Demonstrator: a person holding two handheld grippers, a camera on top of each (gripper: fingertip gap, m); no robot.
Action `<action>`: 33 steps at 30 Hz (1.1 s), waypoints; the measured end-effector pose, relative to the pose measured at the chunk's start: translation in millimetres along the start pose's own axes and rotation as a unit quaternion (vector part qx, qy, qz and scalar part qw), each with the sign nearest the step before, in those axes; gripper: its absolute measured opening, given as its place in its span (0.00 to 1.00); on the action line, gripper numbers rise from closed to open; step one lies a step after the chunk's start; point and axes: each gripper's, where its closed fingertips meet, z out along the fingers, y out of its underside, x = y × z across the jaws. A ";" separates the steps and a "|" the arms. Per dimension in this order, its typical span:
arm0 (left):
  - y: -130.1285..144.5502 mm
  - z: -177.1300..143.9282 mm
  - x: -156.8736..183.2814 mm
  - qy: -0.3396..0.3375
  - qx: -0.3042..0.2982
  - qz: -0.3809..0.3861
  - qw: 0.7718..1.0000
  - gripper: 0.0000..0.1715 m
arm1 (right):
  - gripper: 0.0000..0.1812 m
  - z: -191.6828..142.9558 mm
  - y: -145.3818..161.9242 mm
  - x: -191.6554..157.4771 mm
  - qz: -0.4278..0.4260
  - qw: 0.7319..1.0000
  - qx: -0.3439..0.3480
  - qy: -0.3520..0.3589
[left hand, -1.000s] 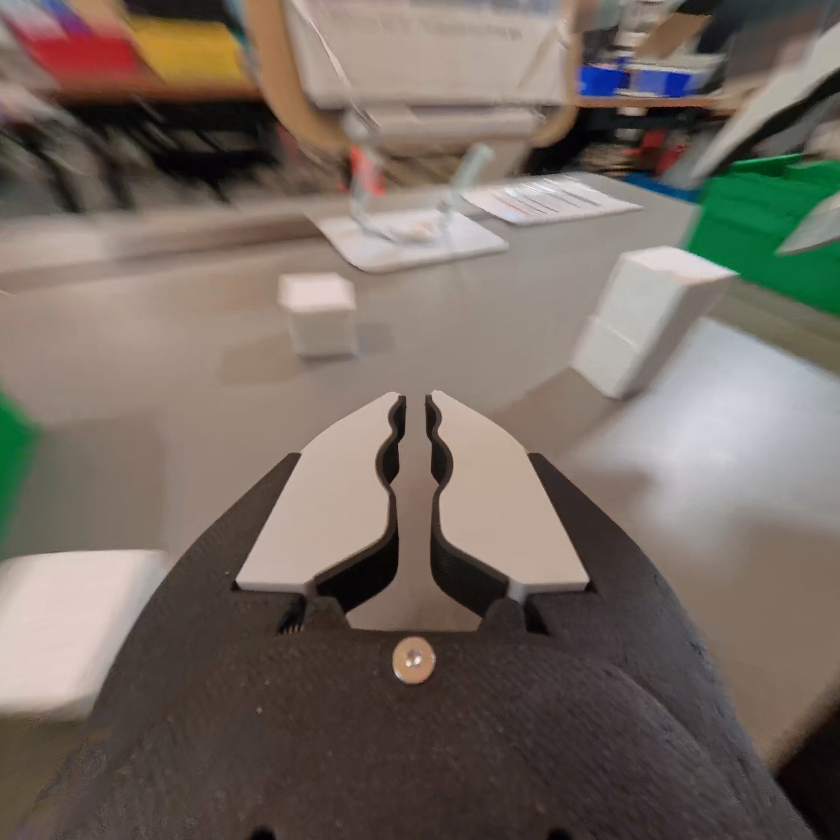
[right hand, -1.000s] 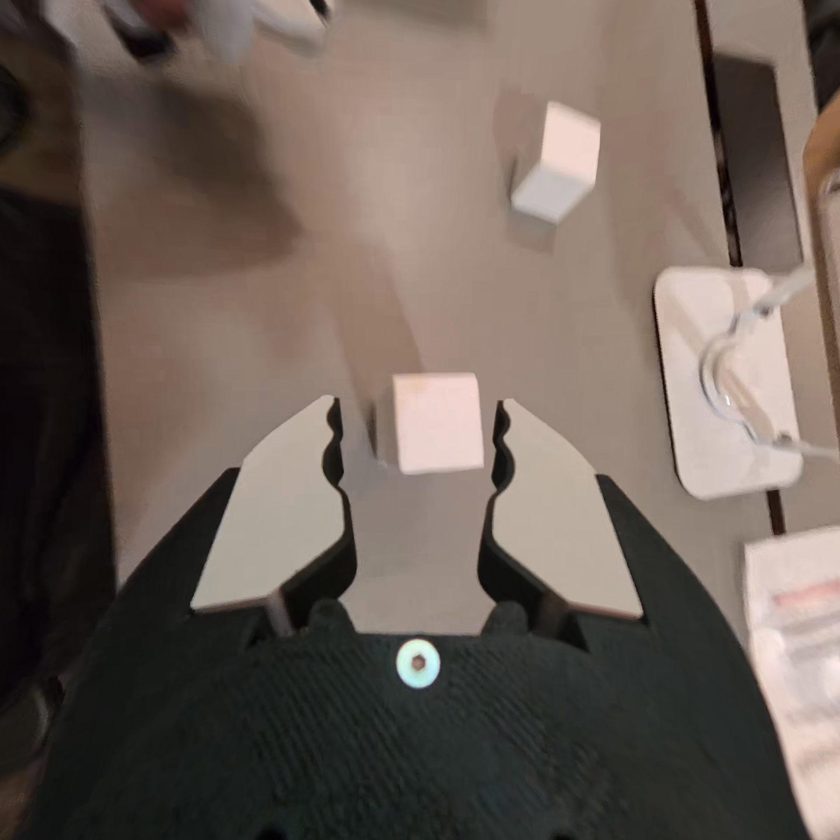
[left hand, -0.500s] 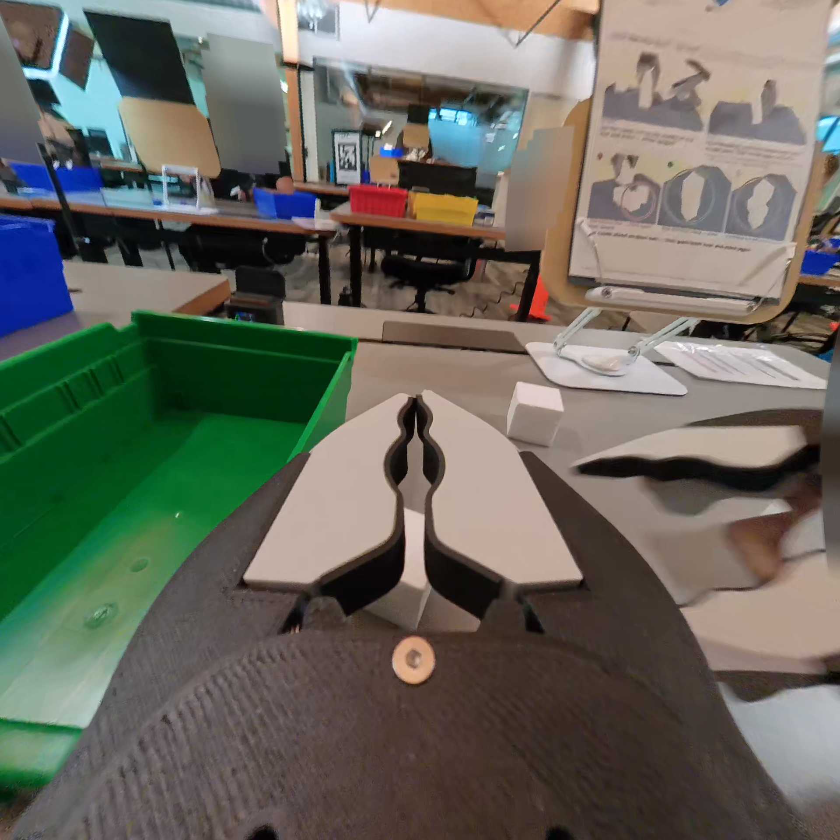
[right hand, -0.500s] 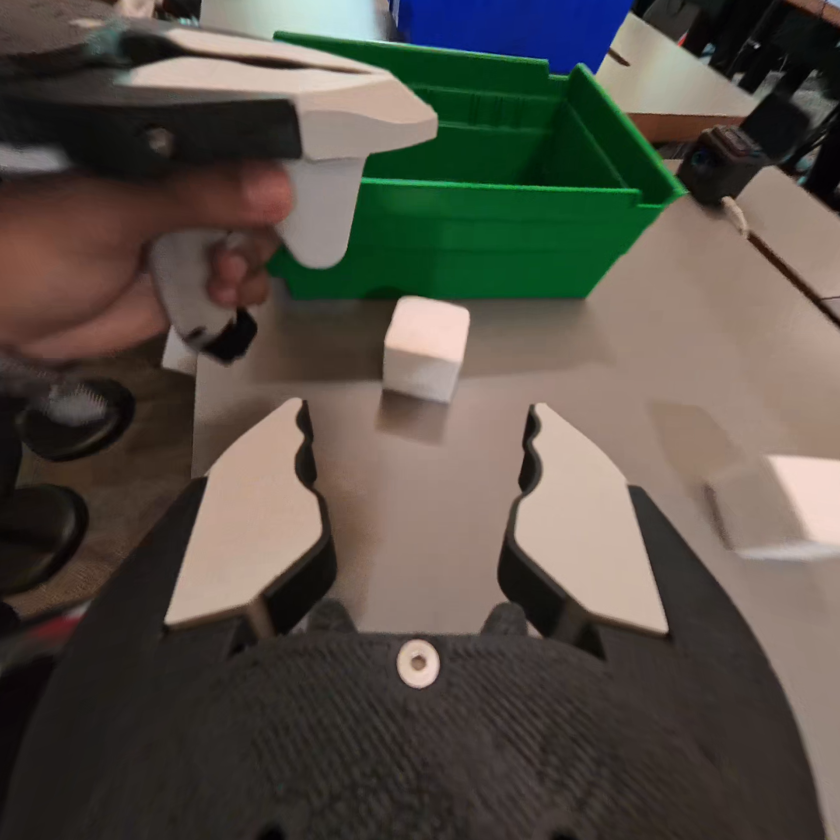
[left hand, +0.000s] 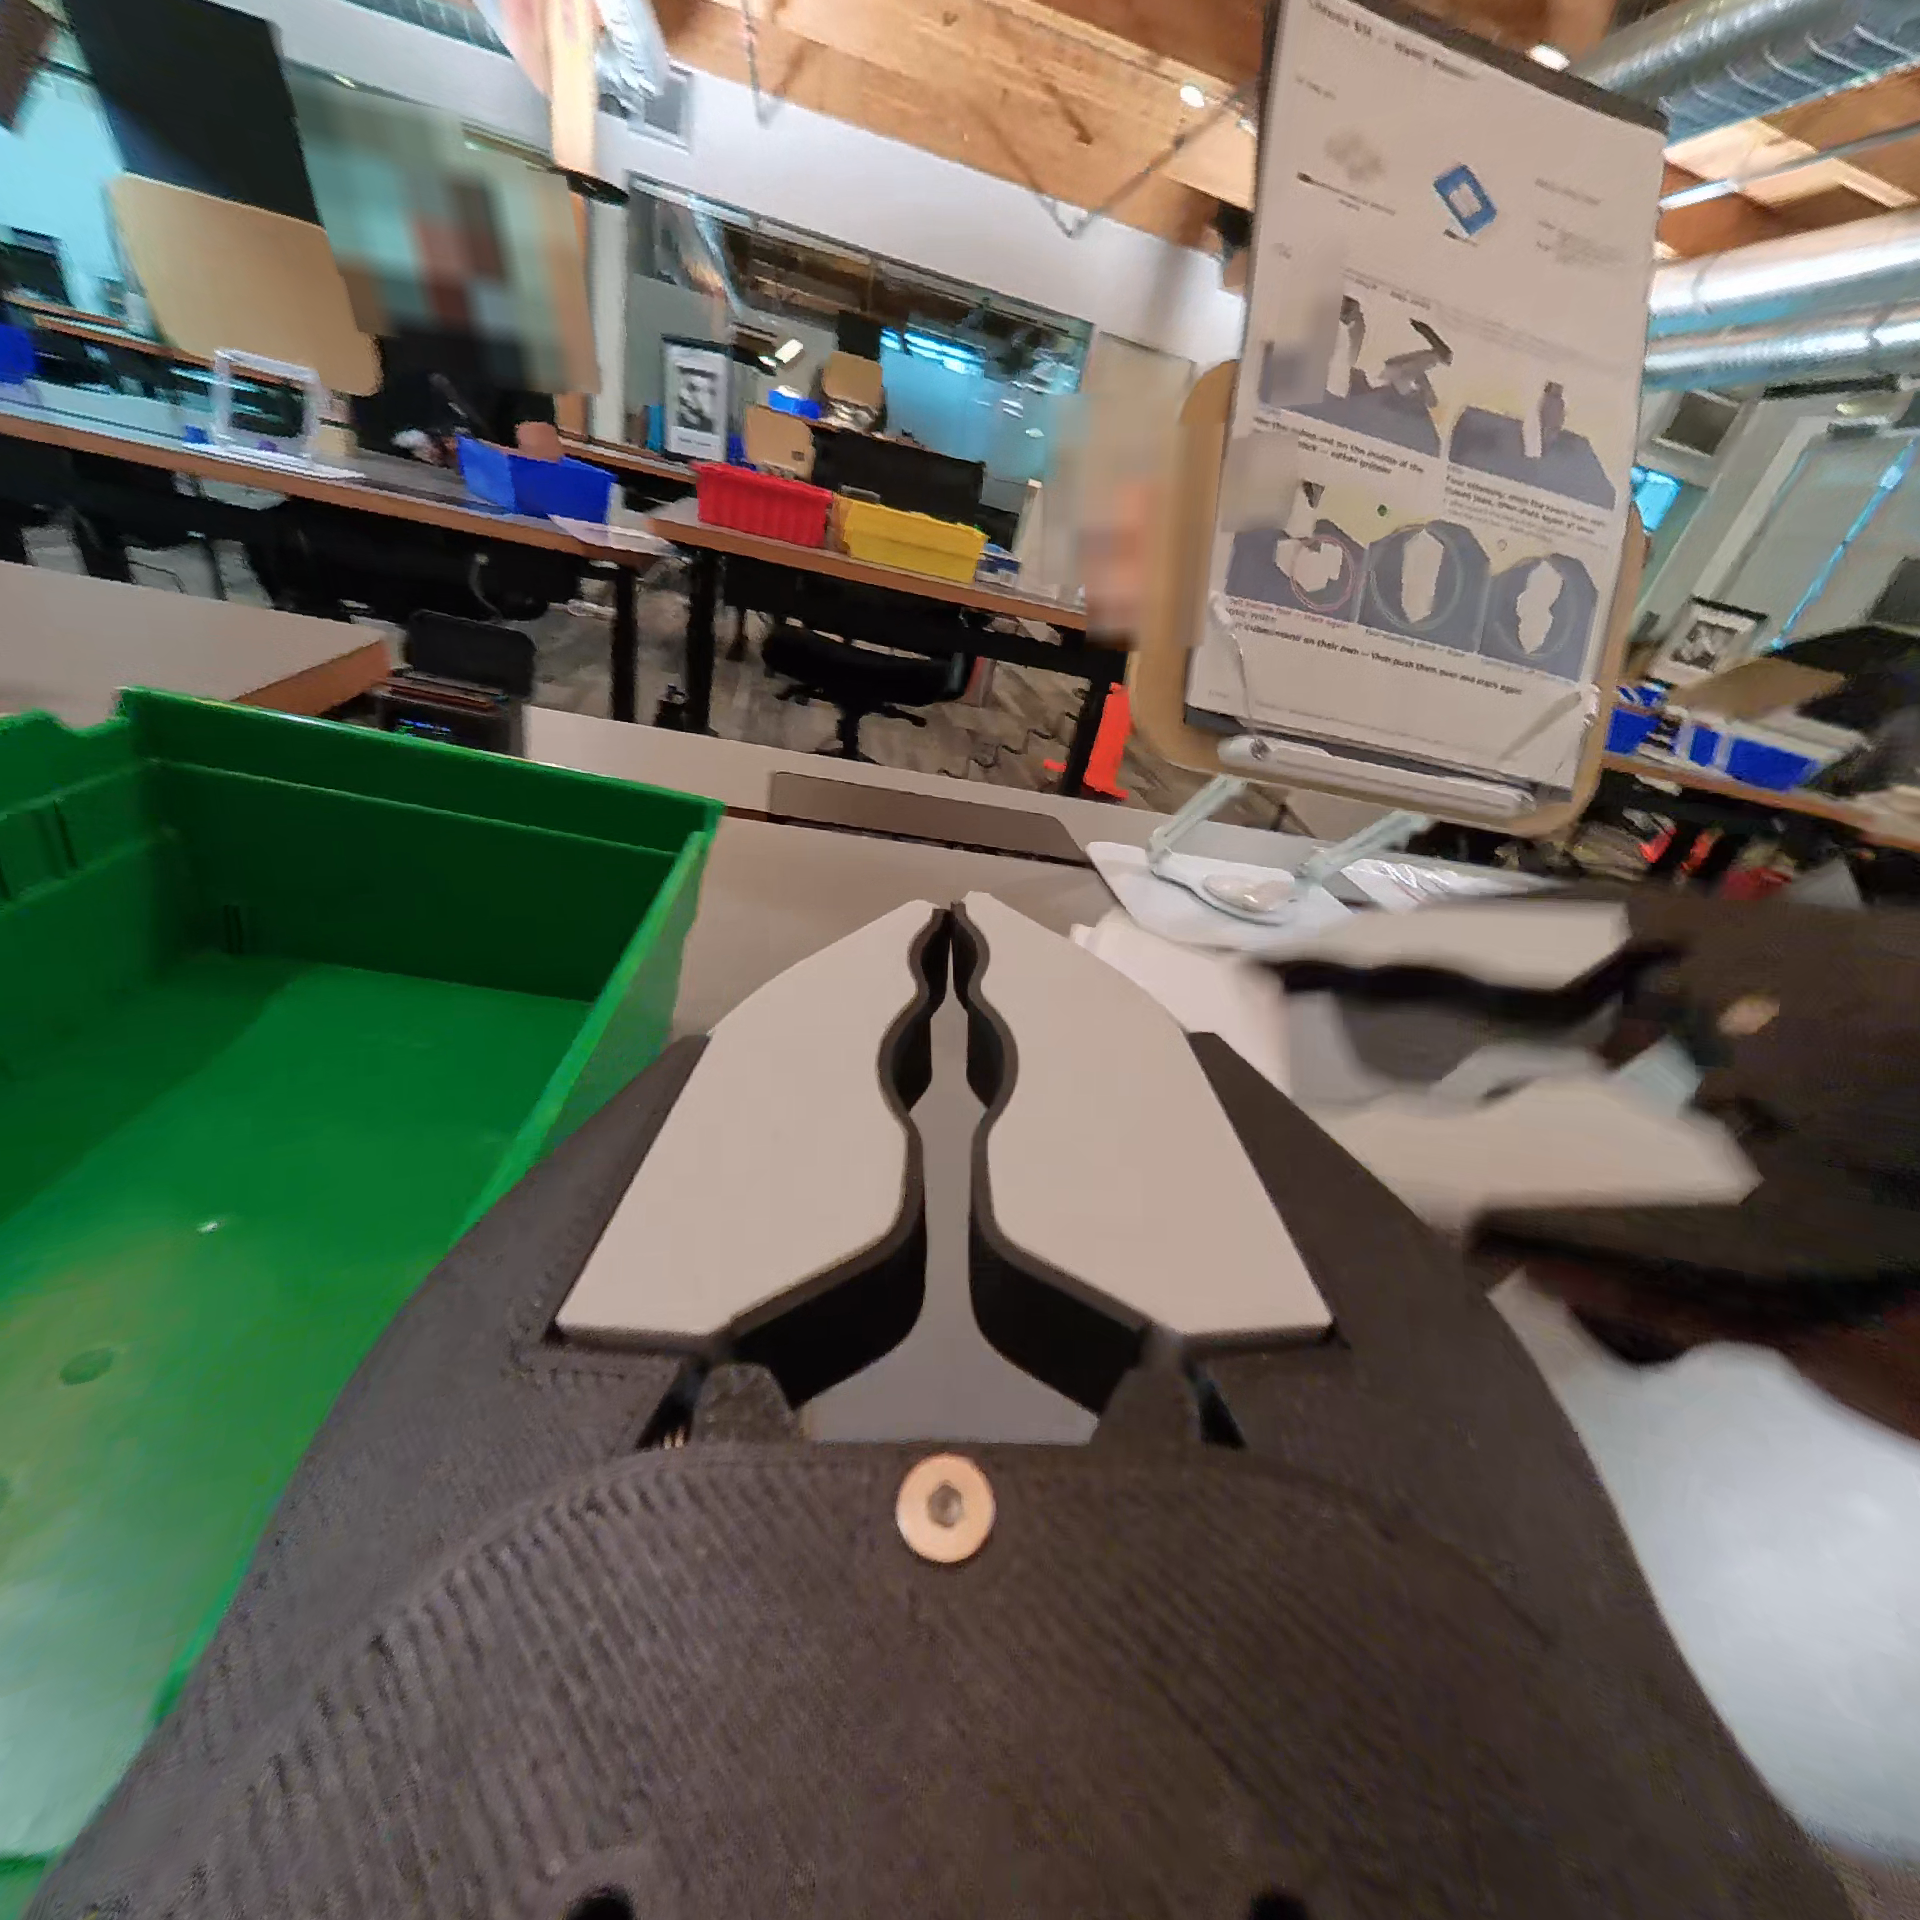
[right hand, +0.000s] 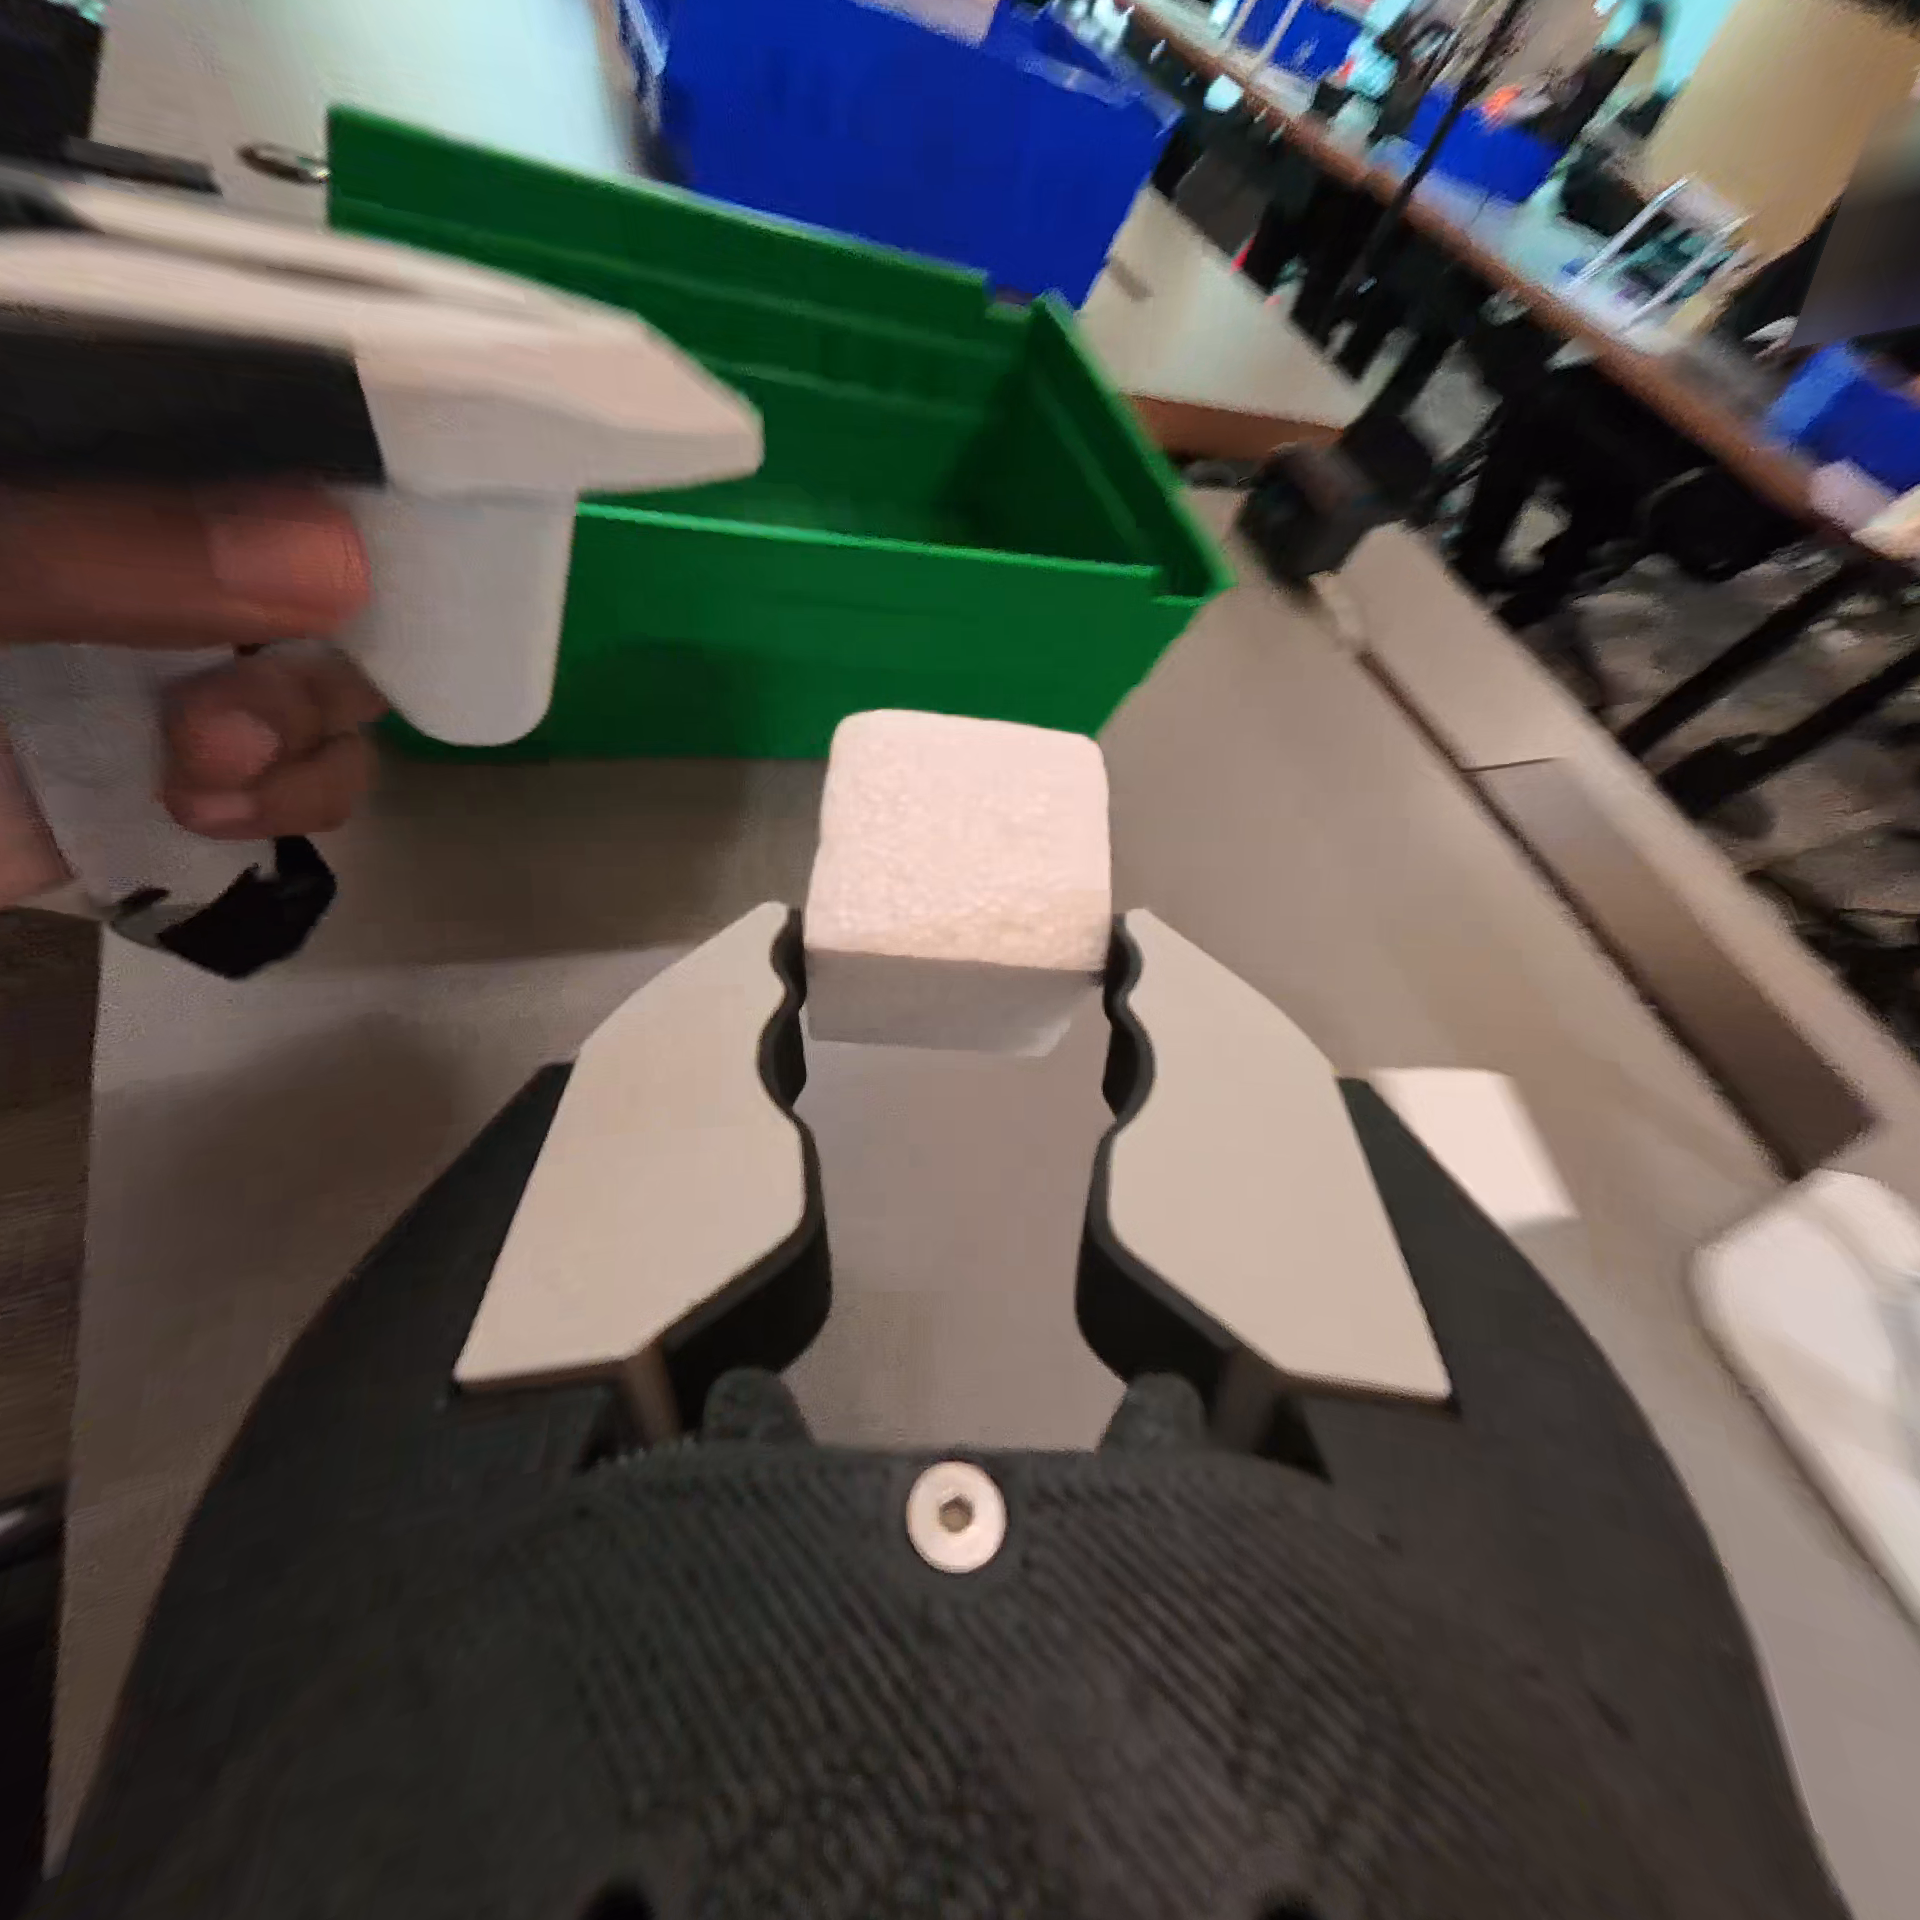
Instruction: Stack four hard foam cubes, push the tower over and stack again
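Left wrist view: the left gripper (left hand: pixel 951 935) has its two grey fingers (left hand: pixel 774 1132) pressed together at the tips, with only a thin wavy slit between them lower down, and nothing is caught in it. It sits above the grey table (left hand: pixel 831 904), just right of the green bin (left hand: pixel 343 997), whose inside shows bare green floor. Far behind the fingertips stands a document holder (left hand: pixel 1434 416) on a white base (left hand: pixel 1226 894), carrying a printed sheet with pictures. To the right, blurred, the right gripper (left hand: pixel 1351 1029) comes across the view from the side, close to the left one. Behind everything lie long tables with blue, red and yellow bins (left hand: pixel 831 509) and dark chairs.

Right wrist view: the right gripper (right hand: pixel 956 956) has its fingers partly spread and closed against the two sides of a white foam cube (right hand: pixel 956 862). The cube sits right at the fingertips, both of which touch it; whether it rests on the table (right hand: pixel 1299 831) or is lifted clear I cannot tell. Just beyond it stands the green bin (right hand: pixel 831 623), with a blue bin (right hand: pixel 894 135) farther off. On the left a person's hand (right hand: pixel 197 665) grips the white handle of the left gripper (right hand: pixel 665 436), which hangs near the bin's near wall. At the right edge lie a second white block (right hand: pixel 1475 1153), blurred, and the holder's white base (right hand: pixel 1829 1320).
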 end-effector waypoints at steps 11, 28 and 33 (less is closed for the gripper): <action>100.7 14.1 92.3 0.166 -0.199 0.012 0.966 0.01 | 0.31 -239.2 23.9 111.6 -0.180 0.983 0.016 -0.035; 113.4 19.7 82.9 0.151 -0.218 -0.041 0.963 0.04 | 0.31 -223.8 119.8 128.5 -0.046 0.981 -0.089 -0.164; 108.6 19.0 82.7 0.148 -0.207 -0.038 0.966 0.04 | 0.31 -228.3 121.0 128.4 -0.054 0.978 -0.093 -0.179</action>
